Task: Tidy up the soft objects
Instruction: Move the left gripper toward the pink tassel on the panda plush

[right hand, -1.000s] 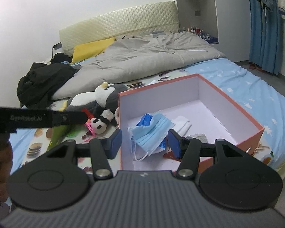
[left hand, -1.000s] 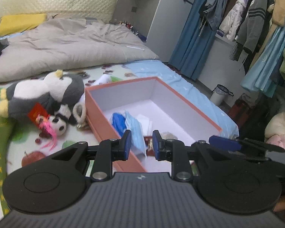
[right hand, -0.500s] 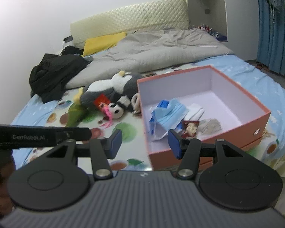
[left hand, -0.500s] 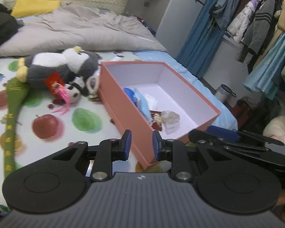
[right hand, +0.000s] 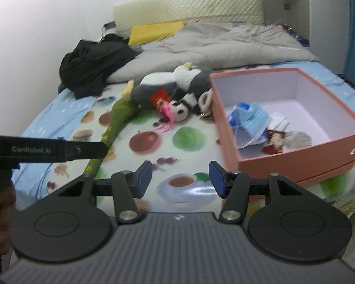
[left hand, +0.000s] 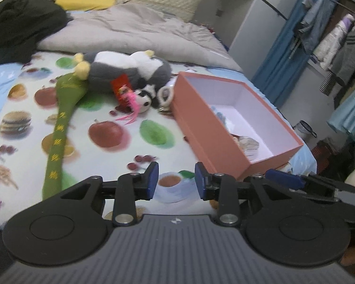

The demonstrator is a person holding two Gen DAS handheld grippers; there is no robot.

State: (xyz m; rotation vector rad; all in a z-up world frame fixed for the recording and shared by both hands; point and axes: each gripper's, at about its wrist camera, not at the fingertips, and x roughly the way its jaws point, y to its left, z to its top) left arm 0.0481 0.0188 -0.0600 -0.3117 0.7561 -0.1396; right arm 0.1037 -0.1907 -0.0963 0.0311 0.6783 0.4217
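While both tools hang over the near edge of the bed, neither holds anything: the left tool (left hand: 176, 181) has its blue pads spread with only the fruit-print sheet (left hand: 106, 151) showing between them, and the right tool (right hand: 179, 179) is spread wider, framing a printed teacup. Orange box (right hand: 293, 163), open, sits on the bed at 2 o'clock from the right tool; from the left wrist view the same box (left hand: 208, 130) lies at 1 o'clock. Inside it: a crumpled blue face mask (right hand: 253, 118) against the left wall, white folded cloth (right hand: 280, 122) behind it, a small red-and-cream item (right hand: 274, 140) and a grey fuzzy lump (right hand: 298, 138) toward the near wall. Outside the box, at 11 o'clock from the right tool, a grey-and-white plush penguin (right hand: 168, 82) lies on its side, touching the box's far left corner region; a small panda plush (right hand: 181, 112) with pink tassel rests just in front of it. Long green plush (left hand: 62, 123) stretches from the penguin's yellow feet toward the near edge, at 10 o'clock from the left tool. Grey duvet (right hand: 224, 45), yellow pillow (right hand: 156, 29) and black clothing heap (right hand: 92, 64) lie at the head of the bed. Frames slightly blurred.
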